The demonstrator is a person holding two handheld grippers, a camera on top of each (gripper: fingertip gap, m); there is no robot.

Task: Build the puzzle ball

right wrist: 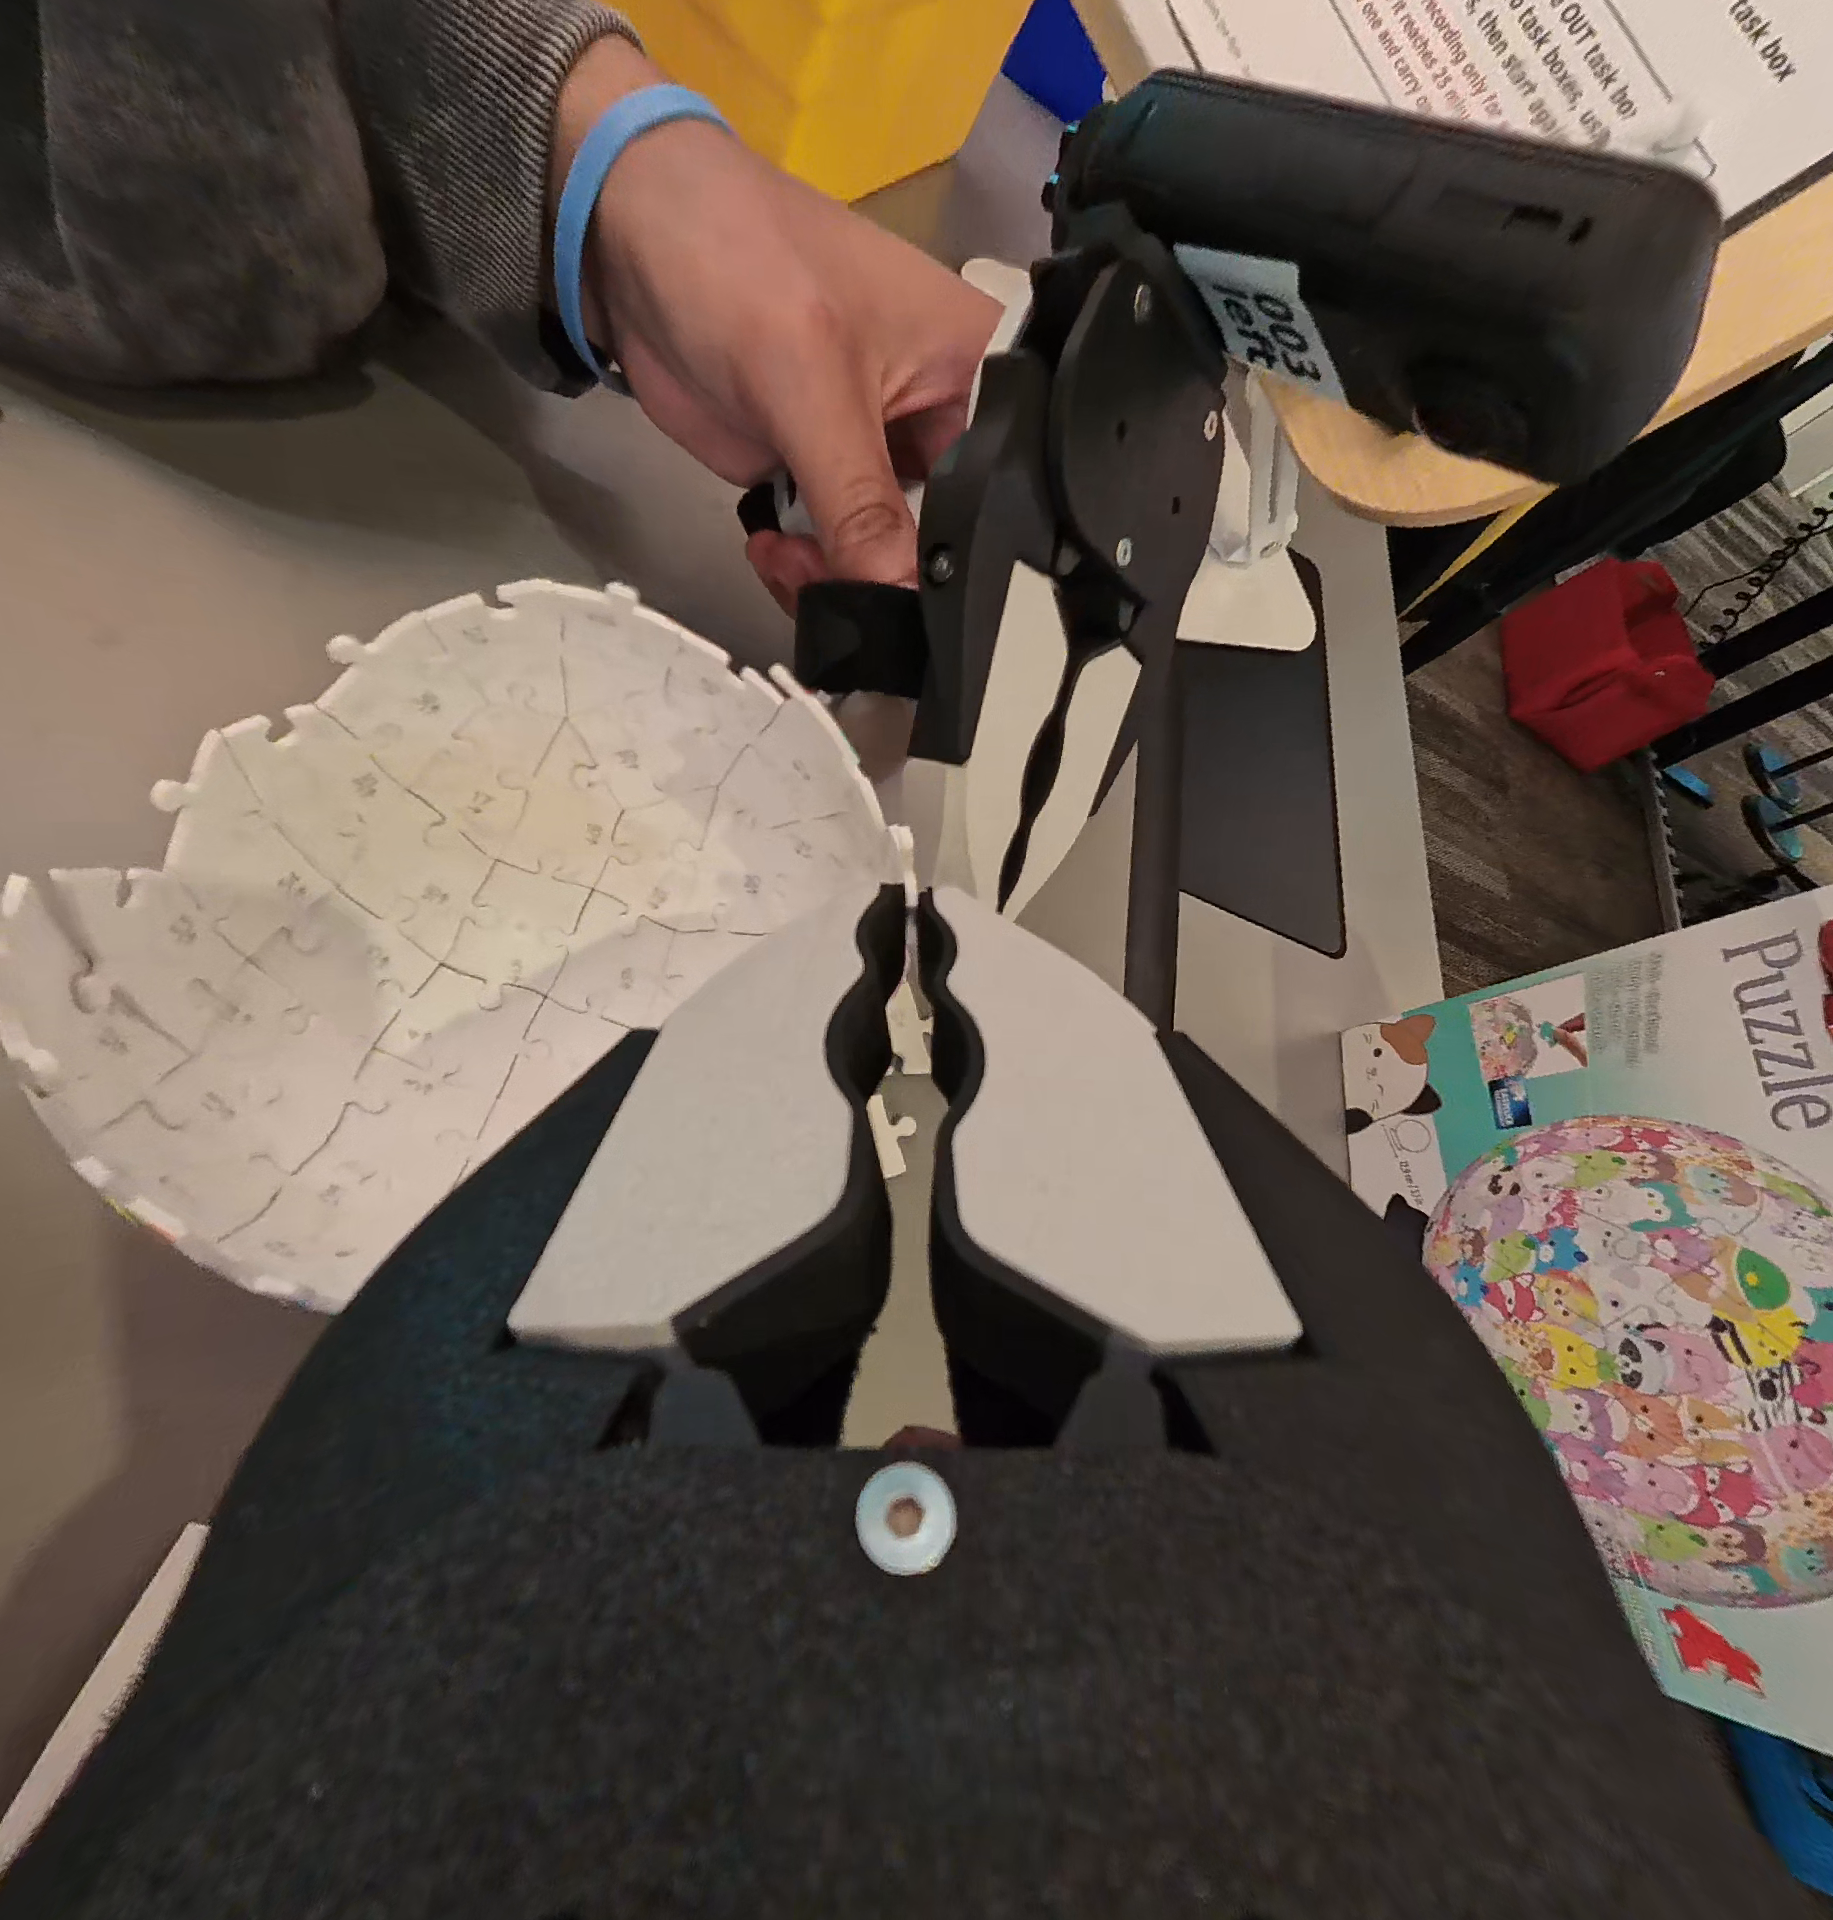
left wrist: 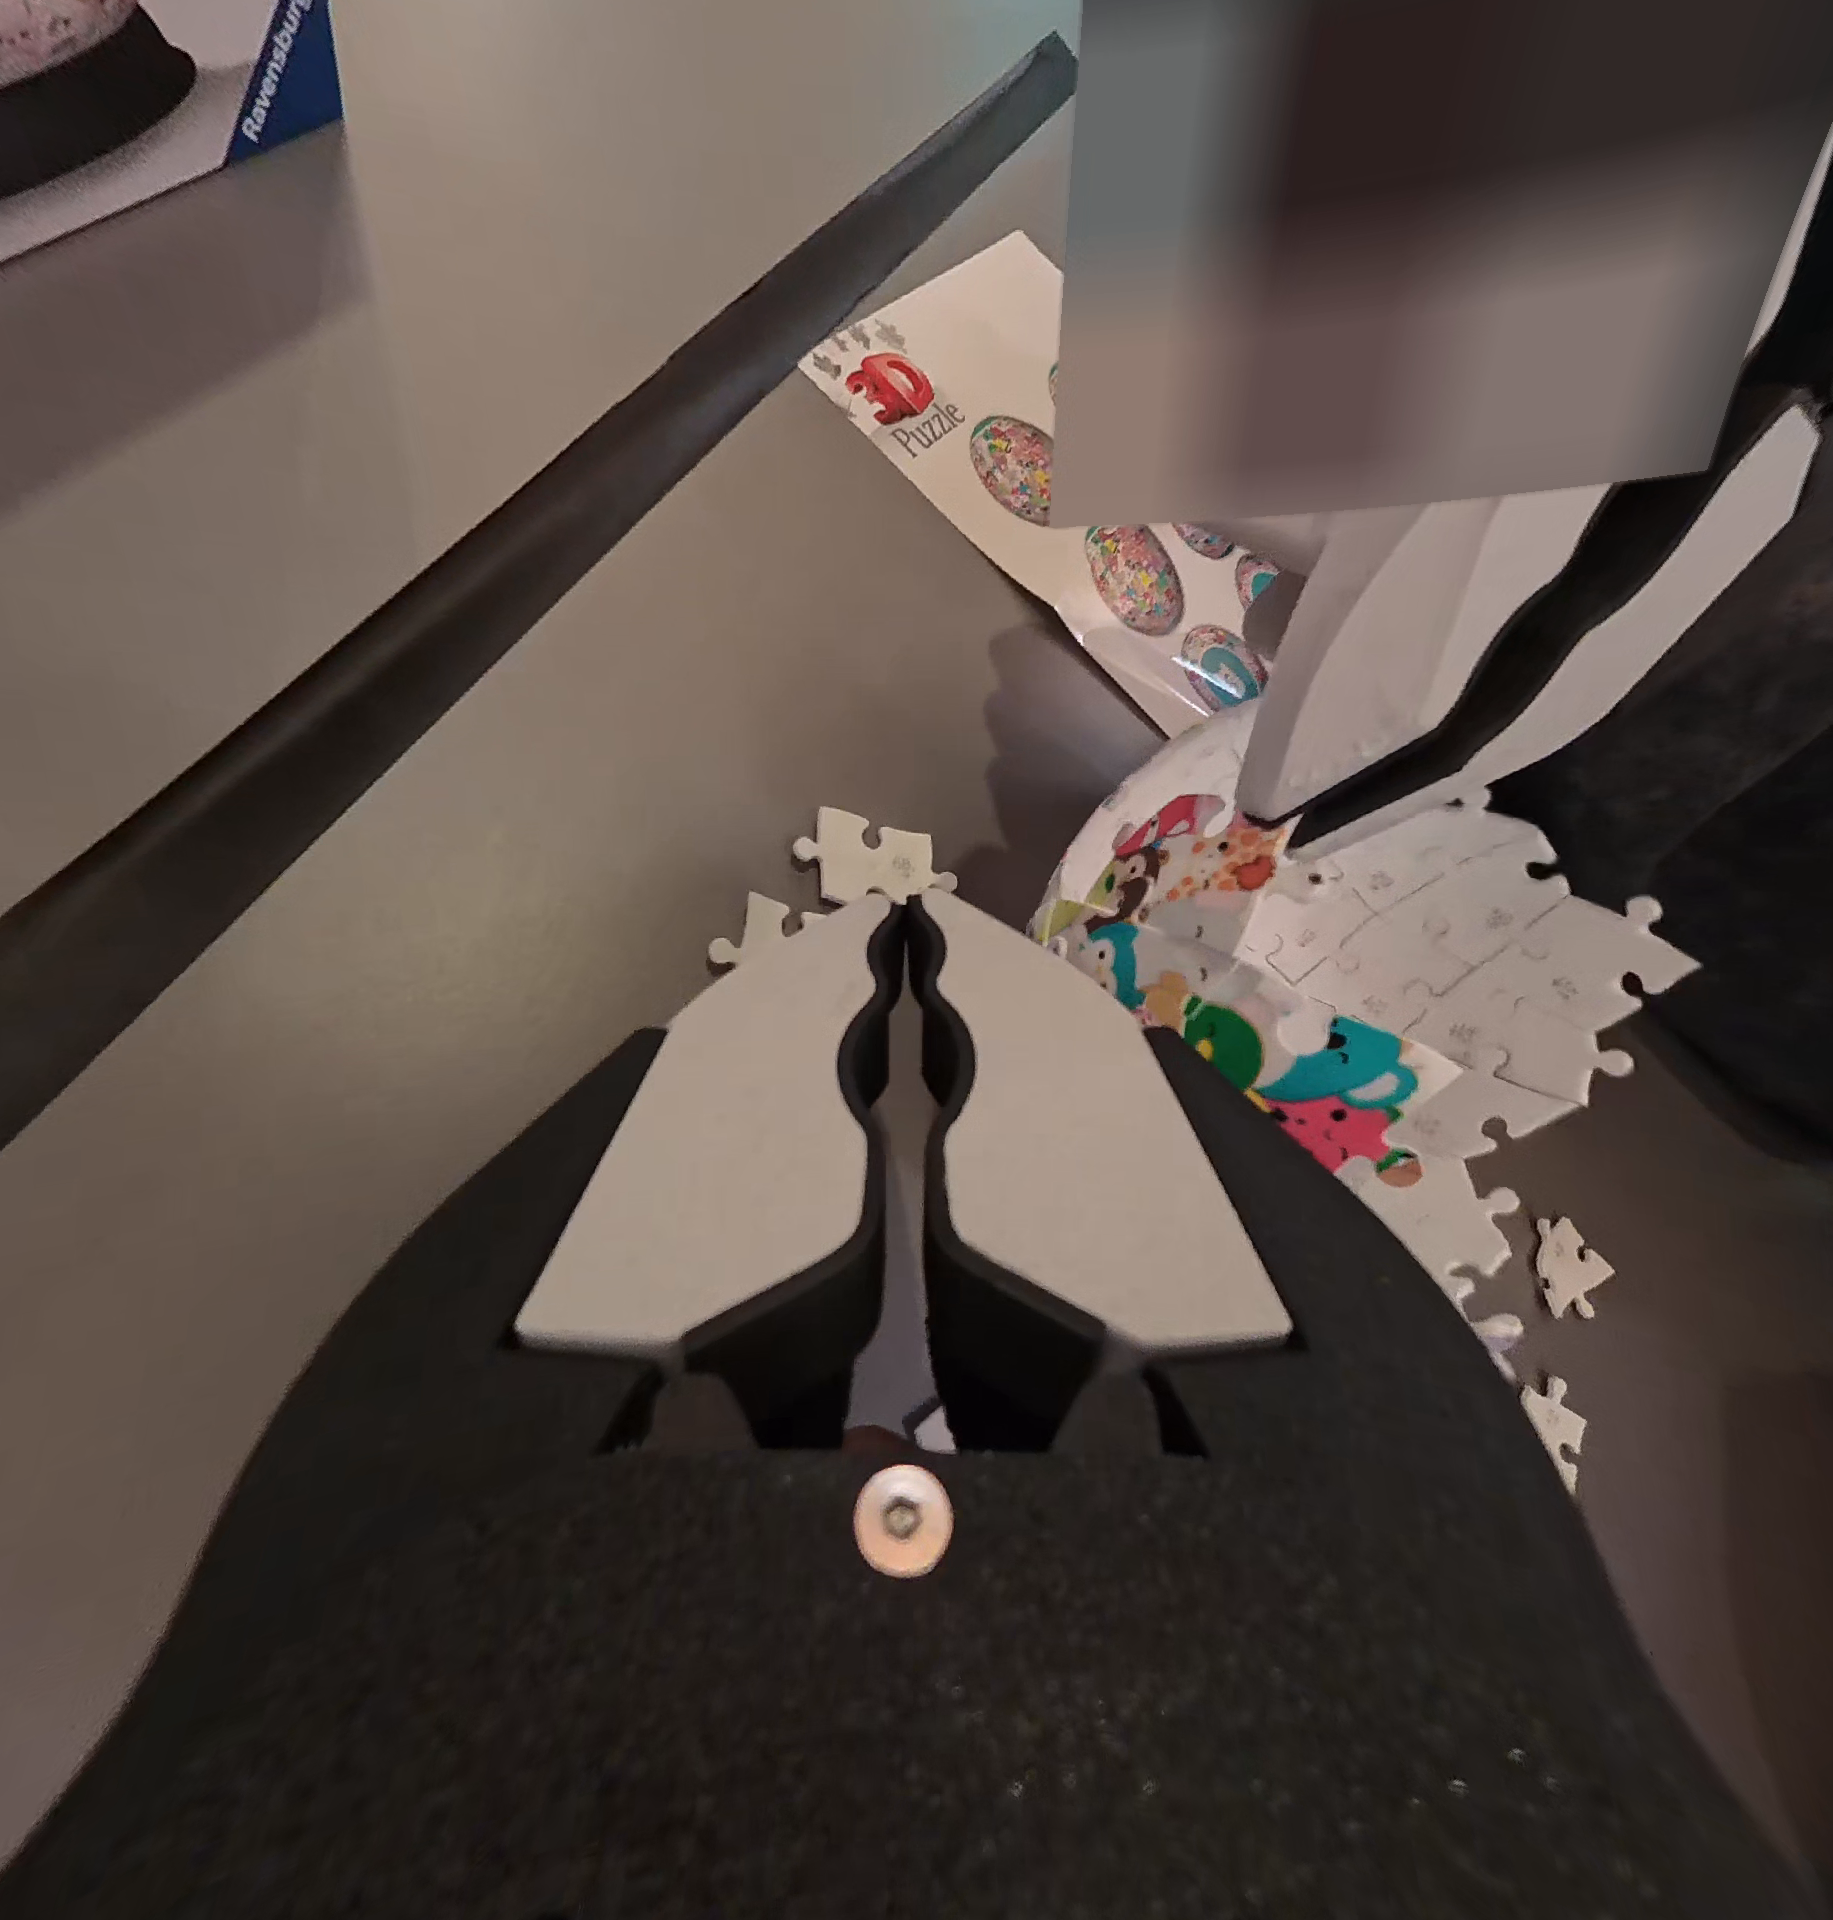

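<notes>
Half-built puzzle ball shell, white inside and cartoon-printed outside (right wrist: 455,935), lies left of centre on grey tabletop (right wrist: 112,623). Right gripper (right wrist: 912,914) fingers nearly closed, pinching shell rim. Left gripper (left wrist: 907,914) fingers closed on small white loose piece (left wrist: 876,857), frame centre. Advice: steady shell, align tabs before pressing.

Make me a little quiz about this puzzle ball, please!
1. True or false: the inside of the half-built ball is white.
2. What is the right gripper pinching? A) the ball's rim B) the puzzle box C) a loose piece on the table
3. Fill in: the wristband on the person's arm is ____.

Key: 1 true; 2 A; 3 blue.
</notes>
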